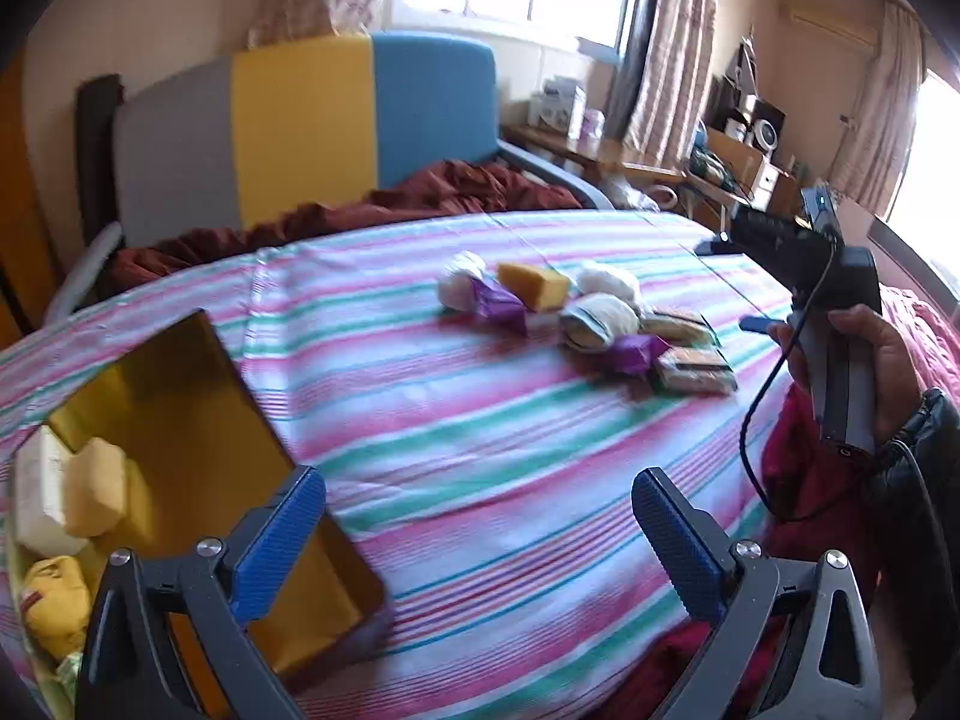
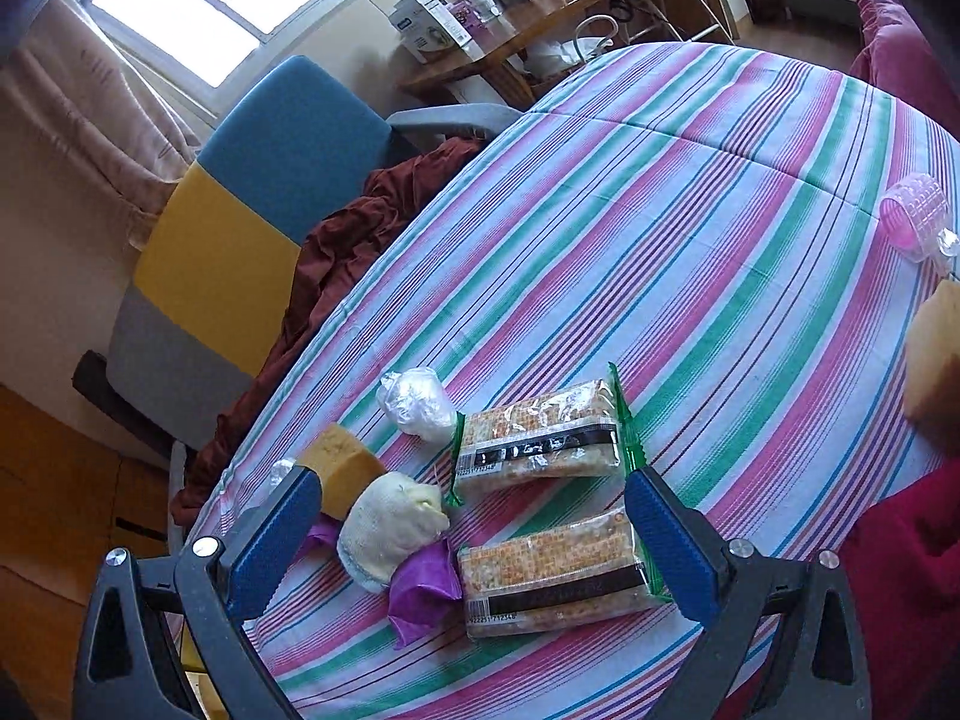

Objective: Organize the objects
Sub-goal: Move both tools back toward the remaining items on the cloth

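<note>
A cluster of wrapped snacks lies on the striped bedspread (image 1: 480, 420): two cracker packs (image 2: 540, 438) (image 2: 558, 576), a yellow cake block (image 2: 345, 468), a pale wrapped bun (image 2: 390, 528), a purple wrapper (image 2: 420, 594) and a clear-wrapped white ball (image 2: 417, 402). My right gripper (image 2: 468, 546) is open just above the nearer cracker pack and the bun. My left gripper (image 1: 477, 534) is open and empty over the bedspread, beside a gold box (image 1: 180, 456) that holds a few pale and yellow snacks (image 1: 90, 492). The snack cluster (image 1: 576, 318) lies farther ahead in the left wrist view.
A person's hand (image 1: 864, 360) holds the right gripper's handle with a black cable. A pink hair roller (image 2: 915, 216) and another yellow cake piece (image 2: 933, 354) lie at the right edge. A grey-yellow-blue headboard (image 1: 300, 120), dark red blanket (image 1: 360, 210) and cluttered desk (image 1: 600, 144) stand behind.
</note>
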### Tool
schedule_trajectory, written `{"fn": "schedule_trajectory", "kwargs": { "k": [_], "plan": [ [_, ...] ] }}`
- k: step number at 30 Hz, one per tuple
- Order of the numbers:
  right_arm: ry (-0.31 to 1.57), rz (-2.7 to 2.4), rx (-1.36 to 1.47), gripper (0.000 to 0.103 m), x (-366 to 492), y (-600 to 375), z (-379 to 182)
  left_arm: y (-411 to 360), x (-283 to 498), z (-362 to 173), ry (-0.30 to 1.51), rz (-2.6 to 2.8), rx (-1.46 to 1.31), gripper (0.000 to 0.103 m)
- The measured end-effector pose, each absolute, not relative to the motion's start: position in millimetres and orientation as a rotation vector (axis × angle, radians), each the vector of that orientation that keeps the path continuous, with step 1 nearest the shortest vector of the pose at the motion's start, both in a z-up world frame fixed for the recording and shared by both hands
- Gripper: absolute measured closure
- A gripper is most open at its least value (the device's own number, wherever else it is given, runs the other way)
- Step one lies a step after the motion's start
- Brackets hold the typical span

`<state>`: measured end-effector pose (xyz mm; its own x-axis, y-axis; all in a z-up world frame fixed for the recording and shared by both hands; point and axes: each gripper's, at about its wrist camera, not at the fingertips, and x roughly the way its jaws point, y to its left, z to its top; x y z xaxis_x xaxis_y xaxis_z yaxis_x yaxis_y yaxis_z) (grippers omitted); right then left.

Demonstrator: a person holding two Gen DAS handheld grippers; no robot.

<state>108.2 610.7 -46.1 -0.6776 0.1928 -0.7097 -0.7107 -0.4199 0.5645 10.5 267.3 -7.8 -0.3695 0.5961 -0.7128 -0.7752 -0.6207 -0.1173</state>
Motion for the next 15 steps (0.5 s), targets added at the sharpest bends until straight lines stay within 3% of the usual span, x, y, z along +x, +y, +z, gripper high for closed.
{"fn": "schedule_trajectory", "kwargs": {
  "k": [15],
  "plan": [
    [1.307,2.15,-0.726,0.0,114,617,-48,365,-19,-47,0.318,1.924,-1.201,0.0]
  ]
}}
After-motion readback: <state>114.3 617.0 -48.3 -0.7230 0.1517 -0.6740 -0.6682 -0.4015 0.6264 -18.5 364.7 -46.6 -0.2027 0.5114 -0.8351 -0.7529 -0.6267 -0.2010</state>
